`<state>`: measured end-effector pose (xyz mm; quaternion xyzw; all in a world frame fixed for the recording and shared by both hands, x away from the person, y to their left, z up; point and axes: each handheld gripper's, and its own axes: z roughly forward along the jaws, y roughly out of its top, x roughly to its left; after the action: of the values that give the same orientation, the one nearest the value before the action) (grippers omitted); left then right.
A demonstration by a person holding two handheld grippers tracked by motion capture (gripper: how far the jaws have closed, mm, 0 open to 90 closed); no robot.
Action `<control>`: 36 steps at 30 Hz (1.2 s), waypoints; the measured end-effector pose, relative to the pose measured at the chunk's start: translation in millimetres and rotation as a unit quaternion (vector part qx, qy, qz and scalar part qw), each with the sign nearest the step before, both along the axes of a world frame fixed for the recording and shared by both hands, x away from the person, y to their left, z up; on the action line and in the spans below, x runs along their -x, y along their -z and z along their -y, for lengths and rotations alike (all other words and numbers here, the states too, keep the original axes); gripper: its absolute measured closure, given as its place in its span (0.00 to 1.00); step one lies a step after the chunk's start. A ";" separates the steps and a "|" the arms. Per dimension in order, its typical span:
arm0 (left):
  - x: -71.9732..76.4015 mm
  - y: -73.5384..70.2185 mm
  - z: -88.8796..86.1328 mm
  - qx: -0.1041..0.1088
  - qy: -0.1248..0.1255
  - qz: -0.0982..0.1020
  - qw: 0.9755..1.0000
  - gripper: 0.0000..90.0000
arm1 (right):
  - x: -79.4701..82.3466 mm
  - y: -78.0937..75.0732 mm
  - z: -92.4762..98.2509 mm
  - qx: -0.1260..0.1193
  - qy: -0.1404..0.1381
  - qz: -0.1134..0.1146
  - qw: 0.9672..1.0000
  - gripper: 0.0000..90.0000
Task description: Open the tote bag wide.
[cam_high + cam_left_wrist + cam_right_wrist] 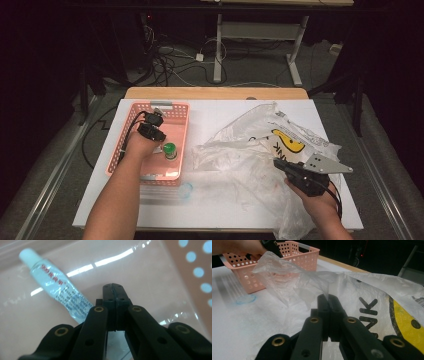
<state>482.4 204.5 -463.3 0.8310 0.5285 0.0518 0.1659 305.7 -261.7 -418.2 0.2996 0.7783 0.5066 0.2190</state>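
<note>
Your left gripper (151,131) hangs inside the pink basket (131,116) at the far left of the table, nose pointing down at the basket floor. In the left gripper view its jaws are pressed together with nothing between them. A small white-capped tube (55,283) lies flat on the basket floor just beside the closed tips, to their left in that view, and apart from them. So you are parked over the tube rather than gripping it, and the jaws would have to part before they could take it.

A green-capped bottle (170,150) stands upright in the near part of the basket, just right of your left hand (137,146), and a small clear round lid-like piece (185,190) sits on the table just in front of the basket.

Your right gripper (278,164) rests at the near right, on the crumpled plastic bag (260,135) with the yellow print. In the right gripper view its jaws are shut, and a fold of the thin film rises from right at the tips; it looks pinched there. That hold seems meant to keep the loose bag from sliding or collapsing while your left hand works in the basket.
</note>
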 end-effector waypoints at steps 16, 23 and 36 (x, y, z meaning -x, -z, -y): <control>23.4 -18.5 -28.7 0.046 -0.011 0.070 0.996 0.97 | 0.7 0.4 -2.7 0.004 -0.002 0.002 1.000 1.00; 15.7 -15.2 -36.5 0.067 -0.039 0.090 0.993 0.81 | -0.1 0.8 -1.7 0.003 0.000 0.000 1.000 1.00; -1.2 1.0 -36.0 0.048 -0.049 0.041 0.997 0.45 | -0.4 1.2 -0.9 0.004 -0.002 0.000 1.000 1.00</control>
<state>483.7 240.5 -464.3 0.7920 0.5635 0.0686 0.2248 306.1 -260.8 -419.4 0.2966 0.7811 0.5038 0.2192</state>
